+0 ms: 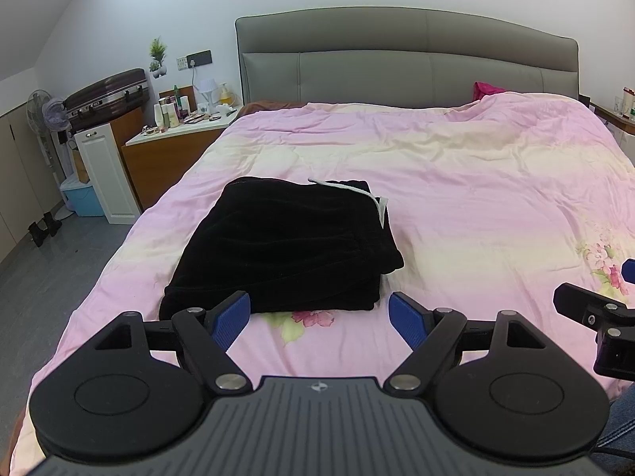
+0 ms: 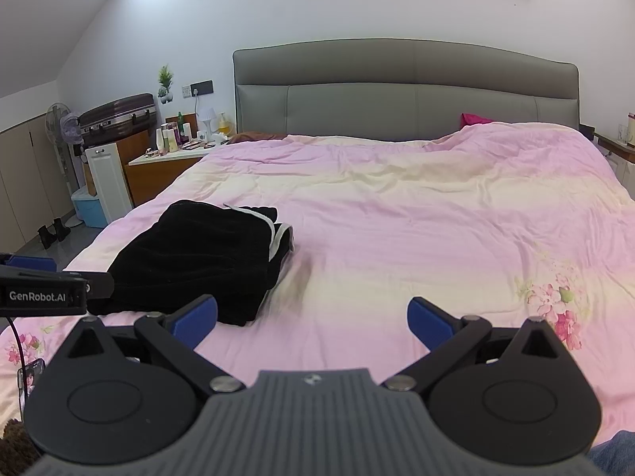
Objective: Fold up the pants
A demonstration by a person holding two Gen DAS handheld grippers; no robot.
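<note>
Black pants (image 1: 283, 248), folded into a thick stack with white trim showing at the far edge, lie on the pink bedspread (image 1: 456, 198) near the bed's left side. My left gripper (image 1: 319, 319) hangs just short of them, fingers spread wide and empty. My right gripper (image 2: 313, 319), equally wide and empty, hangs over bare bedspread beside the stack.
</note>
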